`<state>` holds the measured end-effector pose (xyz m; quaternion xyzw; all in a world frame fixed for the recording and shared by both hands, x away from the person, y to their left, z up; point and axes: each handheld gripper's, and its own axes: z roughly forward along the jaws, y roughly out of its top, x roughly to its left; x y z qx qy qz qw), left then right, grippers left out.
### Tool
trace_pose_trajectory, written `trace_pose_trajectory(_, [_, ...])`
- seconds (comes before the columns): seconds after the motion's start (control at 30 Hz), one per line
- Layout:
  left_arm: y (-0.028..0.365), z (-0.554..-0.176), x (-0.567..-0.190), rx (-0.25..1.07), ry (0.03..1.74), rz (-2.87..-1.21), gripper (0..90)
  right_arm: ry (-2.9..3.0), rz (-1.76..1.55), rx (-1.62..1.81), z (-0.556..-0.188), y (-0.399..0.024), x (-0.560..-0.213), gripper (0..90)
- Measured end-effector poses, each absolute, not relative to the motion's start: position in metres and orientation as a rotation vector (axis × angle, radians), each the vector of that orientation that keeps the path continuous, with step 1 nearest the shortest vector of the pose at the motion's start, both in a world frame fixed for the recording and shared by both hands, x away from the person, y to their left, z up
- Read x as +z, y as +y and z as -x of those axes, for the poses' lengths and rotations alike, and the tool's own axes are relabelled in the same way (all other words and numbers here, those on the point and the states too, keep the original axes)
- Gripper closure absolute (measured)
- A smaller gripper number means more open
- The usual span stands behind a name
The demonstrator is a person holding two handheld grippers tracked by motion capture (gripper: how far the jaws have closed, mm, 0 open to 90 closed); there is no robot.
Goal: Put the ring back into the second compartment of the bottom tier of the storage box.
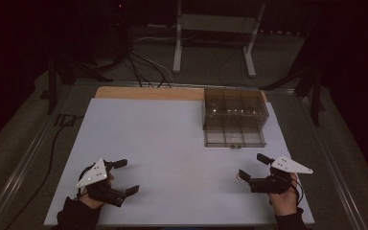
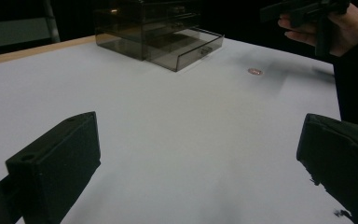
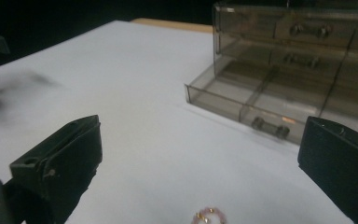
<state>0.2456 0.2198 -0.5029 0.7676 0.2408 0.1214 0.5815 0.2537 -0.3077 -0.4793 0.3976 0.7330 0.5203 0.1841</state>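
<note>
A: Where is the little pink ring [image 3: 209,216]?
B: On the worktop near its right edge, just in front of the right gripper [image 1: 251,172]; jaws wide apart, nothing held.
A: What next?
B: Probably pinch it; the bottom drawer [image 1: 234,137] is open. The left gripper [image 1: 124,177] gapes too.

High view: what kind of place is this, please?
Probably a recording lab or workshop, not a home: a white table in a dark room, loose cables on the floor behind it, and a metal stand. A clear drawer box sits on the table.
</note>
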Motion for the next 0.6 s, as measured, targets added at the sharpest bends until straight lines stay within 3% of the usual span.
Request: trace_pose_trajectory(0.6, [0.22,-0.246,-0.503,0.279,0.561,-1.793,0.6,2.124,-1.239,1.291,-0.258,-0.308,-0.491,0.0])
